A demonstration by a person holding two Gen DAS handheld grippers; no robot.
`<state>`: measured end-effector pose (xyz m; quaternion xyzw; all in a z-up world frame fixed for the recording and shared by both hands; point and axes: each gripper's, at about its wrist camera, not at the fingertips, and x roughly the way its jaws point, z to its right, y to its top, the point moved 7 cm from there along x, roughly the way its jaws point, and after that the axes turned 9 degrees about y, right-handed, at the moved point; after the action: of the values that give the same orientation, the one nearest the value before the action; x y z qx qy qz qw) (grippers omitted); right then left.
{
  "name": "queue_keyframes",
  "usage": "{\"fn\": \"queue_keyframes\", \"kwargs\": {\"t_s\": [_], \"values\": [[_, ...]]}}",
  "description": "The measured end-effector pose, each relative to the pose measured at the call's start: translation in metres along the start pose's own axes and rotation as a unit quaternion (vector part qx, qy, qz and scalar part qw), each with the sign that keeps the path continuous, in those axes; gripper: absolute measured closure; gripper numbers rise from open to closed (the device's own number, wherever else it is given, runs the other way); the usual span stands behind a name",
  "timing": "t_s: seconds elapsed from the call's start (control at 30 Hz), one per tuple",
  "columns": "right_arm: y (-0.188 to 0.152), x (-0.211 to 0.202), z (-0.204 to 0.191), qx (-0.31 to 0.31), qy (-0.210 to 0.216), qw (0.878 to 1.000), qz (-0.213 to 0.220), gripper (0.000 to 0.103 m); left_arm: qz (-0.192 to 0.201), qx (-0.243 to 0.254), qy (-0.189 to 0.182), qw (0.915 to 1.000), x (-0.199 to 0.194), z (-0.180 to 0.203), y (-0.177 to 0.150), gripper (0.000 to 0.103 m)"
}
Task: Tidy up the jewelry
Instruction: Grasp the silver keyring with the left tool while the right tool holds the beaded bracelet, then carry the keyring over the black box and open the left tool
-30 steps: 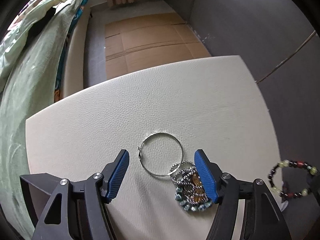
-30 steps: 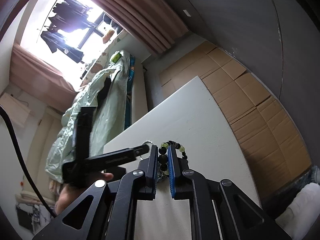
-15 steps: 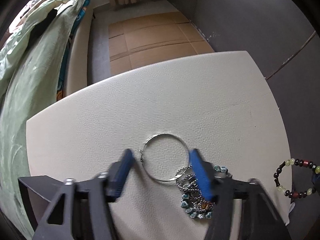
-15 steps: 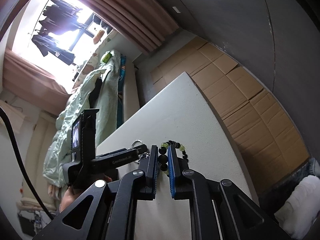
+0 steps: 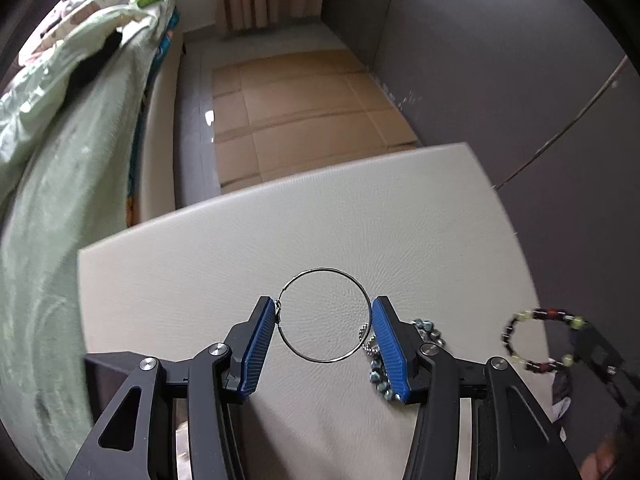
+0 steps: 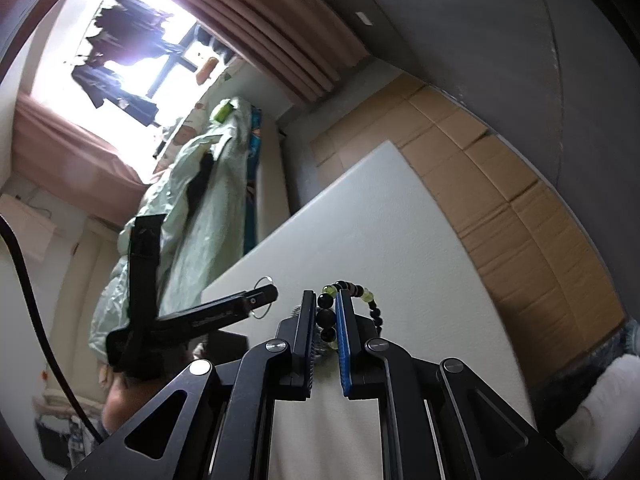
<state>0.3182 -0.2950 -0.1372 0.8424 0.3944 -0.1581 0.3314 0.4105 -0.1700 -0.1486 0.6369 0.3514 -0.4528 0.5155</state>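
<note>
A thin silver hoop [image 5: 325, 269] hangs between the blue pads of my left gripper [image 5: 323, 305], which is shut on it above the white table [image 5: 180, 280]. Below, a pile of chain and blue-bead jewelry [image 5: 428, 326] lies on the table, partly hidden behind the right finger. My right gripper [image 6: 325, 296] is shut on a bracelet of black, green and red beads [image 6: 327, 317] and holds it in the air. That bracelet [image 5: 552, 313] shows at the right edge of the left wrist view. The left gripper [image 6: 260, 300] with its hoop [image 6: 265, 279] shows in the right wrist view.
A bed with a pale green quilt [image 5: 60, 160] runs along the table's left side. Flat cardboard [image 5: 312, 112] covers the floor beyond the far edge, and a grey wall [image 5: 500, 80] stands to the right. White bedding [image 6: 600, 400] lies low on the right.
The left jaws narrowed onto the silver hoop and lifted it off the table, away from the jewelry pile. The right gripper kept its hold on the bracelet and stayed put.
</note>
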Motion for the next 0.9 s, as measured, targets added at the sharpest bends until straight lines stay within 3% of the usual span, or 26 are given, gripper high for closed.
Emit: {"fn": "queue_keyframes", "kwargs": {"t_s": [0.17,0.5,0.9], "values": [[-0.001,0.004,-0.015,-0.018,0.014,1.000,0.004,0.092,0.032,-0.001,-0.020,0.9993,-0.039,-0.014,-0.001,0.051],[-0.008,0.013,-0.048,-0.051,0.044,0.998,0.012,0.092,0.079,-0.014,-0.058,0.9951,-0.075,-0.048,-0.033,0.051],[-0.019,0.029,-0.094,-0.085,0.101,0.991,0.019,0.092,0.089,-0.037,-0.086,0.9917,-0.077,-0.087,-0.068,0.051]]}}
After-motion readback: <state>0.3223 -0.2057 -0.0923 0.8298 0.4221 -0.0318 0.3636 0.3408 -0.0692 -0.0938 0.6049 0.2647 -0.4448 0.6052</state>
